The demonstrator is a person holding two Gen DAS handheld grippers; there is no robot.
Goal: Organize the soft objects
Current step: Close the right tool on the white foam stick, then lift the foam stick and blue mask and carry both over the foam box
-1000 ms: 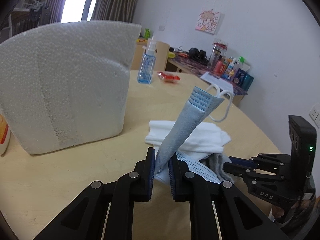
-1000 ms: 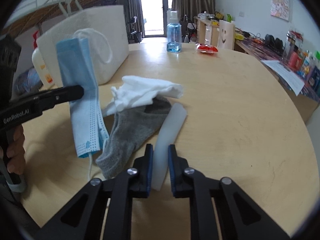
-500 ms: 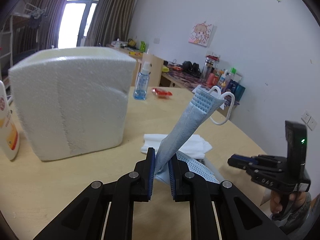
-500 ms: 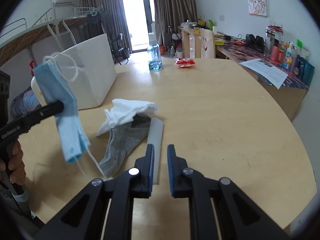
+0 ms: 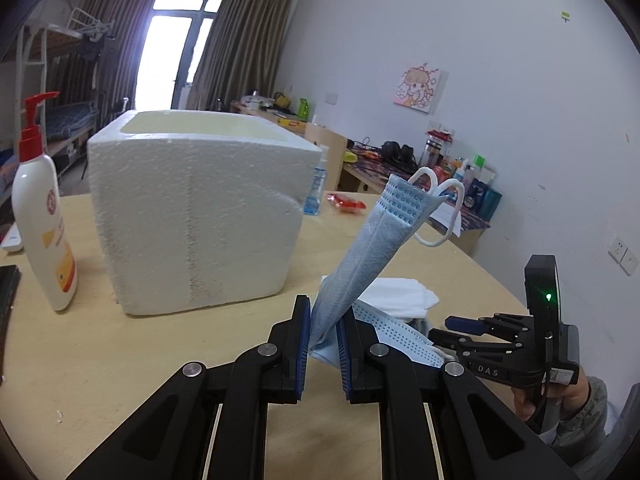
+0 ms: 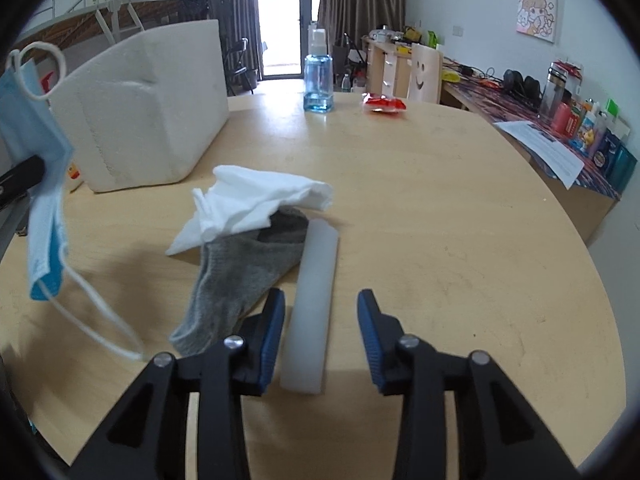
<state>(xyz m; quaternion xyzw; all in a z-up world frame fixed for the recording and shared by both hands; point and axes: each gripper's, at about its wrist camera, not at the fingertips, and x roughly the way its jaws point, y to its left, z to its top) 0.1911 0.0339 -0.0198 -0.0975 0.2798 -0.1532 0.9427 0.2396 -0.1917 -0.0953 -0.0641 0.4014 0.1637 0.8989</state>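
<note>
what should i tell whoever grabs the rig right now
Left gripper: shut on the blue face mask, lifted off the table, near the foam box.
Right gripper: jaws opening, empty; the translucent strip lies flat on the table between them, not gripped.
White cloth lies over the grey sock, both on the table beside the strip.
Done: mask picked up. Left: likely drop the mask into the box, then handle cloth, sock and strip.

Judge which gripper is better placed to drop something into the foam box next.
Left. The left gripper is shut on the blue mask, lifted beside the foam box; the right gripper is opening, gripping nothing.
</note>
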